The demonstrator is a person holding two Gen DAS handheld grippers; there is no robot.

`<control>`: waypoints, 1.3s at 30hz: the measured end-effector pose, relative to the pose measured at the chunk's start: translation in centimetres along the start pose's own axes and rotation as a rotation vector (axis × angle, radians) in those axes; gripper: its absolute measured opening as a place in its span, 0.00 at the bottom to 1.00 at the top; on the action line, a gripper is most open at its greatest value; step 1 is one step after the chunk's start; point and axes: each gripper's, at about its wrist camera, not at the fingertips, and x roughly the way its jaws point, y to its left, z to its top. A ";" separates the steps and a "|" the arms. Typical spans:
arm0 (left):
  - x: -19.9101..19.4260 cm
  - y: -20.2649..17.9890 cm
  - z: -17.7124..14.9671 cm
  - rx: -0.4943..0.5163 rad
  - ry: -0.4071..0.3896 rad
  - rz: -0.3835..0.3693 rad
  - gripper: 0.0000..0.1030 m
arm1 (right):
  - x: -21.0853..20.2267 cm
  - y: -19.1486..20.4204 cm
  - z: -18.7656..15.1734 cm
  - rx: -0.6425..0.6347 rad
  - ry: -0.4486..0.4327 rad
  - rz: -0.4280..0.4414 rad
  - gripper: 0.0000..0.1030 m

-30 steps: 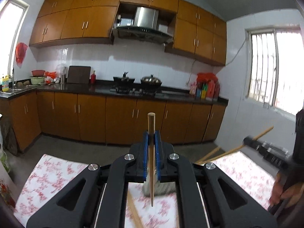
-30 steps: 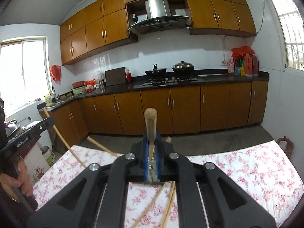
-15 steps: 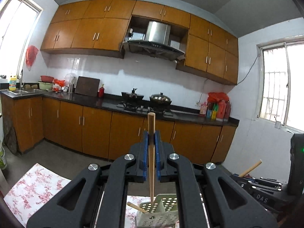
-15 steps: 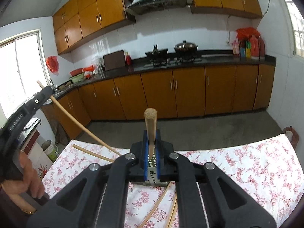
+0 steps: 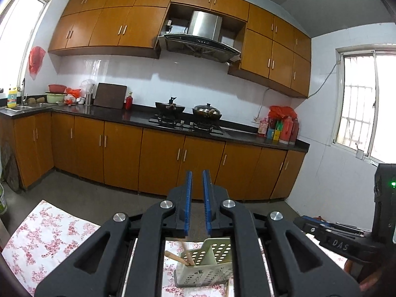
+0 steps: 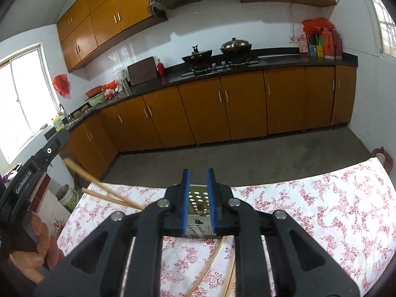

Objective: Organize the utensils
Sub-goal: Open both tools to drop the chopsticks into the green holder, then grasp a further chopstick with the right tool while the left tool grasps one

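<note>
A pale green perforated utensil holder (image 5: 212,264) stands on the floral tablecloth (image 5: 49,235), just below both grippers. In the left wrist view two wooden chopsticks (image 5: 184,250) lean in it. My left gripper (image 5: 197,173) has its jaws opening, with nothing between the blue pads. My right gripper (image 6: 198,172) is also opening; through its gap I see the holder (image 6: 198,195) and a chopstick end (image 6: 201,208) standing loose inside, free of the pads. Two chopsticks (image 6: 106,193) slant out of the holder to the left.
Two more chopsticks (image 6: 212,267) lie on the floral tablecloth (image 6: 321,210) under the right gripper. A hand (image 6: 37,247) holds the left gripper's body at the left. Orange kitchen cabinets (image 6: 222,109) and a dark counter run beyond the table's far edge.
Both grippers held a chopstick upright between shut pads. Now both sets of jaws have parted and the chopsticks have dropped into the holder below.
</note>
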 end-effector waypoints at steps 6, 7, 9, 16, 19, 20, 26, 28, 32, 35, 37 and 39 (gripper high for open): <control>-1.7 1.0 0.5 -0.023 -0.003 0.018 0.24 | -3.5 -0.3 -0.7 -0.019 -0.075 -0.049 0.24; -1.9 1.1 0.5 -0.023 -0.001 0.022 0.24 | -3.9 -0.5 -0.9 -0.020 -0.083 -0.055 0.24; -2.7 1.6 0.3 -0.027 0.004 0.027 0.24 | -5.2 -1.0 -1.9 -0.018 -0.101 -0.077 0.24; -4.5 4.0 -1.6 -0.006 0.045 0.077 0.26 | -6.5 -3.9 -6.7 0.011 -0.072 -0.154 0.27; -4.3 5.5 -3.3 0.002 0.086 0.125 0.26 | -5.0 -5.2 -8.9 0.039 -0.014 -0.176 0.27; -4.2 5.8 -3.8 0.006 0.099 0.138 0.26 | -4.0 -5.7 -9.9 0.049 0.016 -0.194 0.27; -2.5 8.5 -7.7 0.004 0.206 0.228 0.26 | 1.8 -5.9 -15.2 0.044 0.165 -0.195 0.27; -2.0 8.9 -8.9 0.004 0.239 0.242 0.26 | 3.7 -5.7 -16.8 0.031 0.216 -0.194 0.27; -1.5 9.2 -10.9 0.022 0.289 0.263 0.26 | 6.1 -5.3 -18.9 0.026 0.271 -0.194 0.27; -1.1 9.4 -12.0 0.029 0.324 0.269 0.26 | 7.7 -5.2 -20.1 0.028 0.306 -0.190 0.26; -1.0 9.6 -12.6 0.035 0.343 0.271 0.26 | 8.4 -5.0 -20.5 0.025 0.319 -0.191 0.26; -0.9 9.6 -13.0 0.040 0.358 0.271 0.26 | 8.7 -5.1 -20.8 0.018 0.325 -0.192 0.26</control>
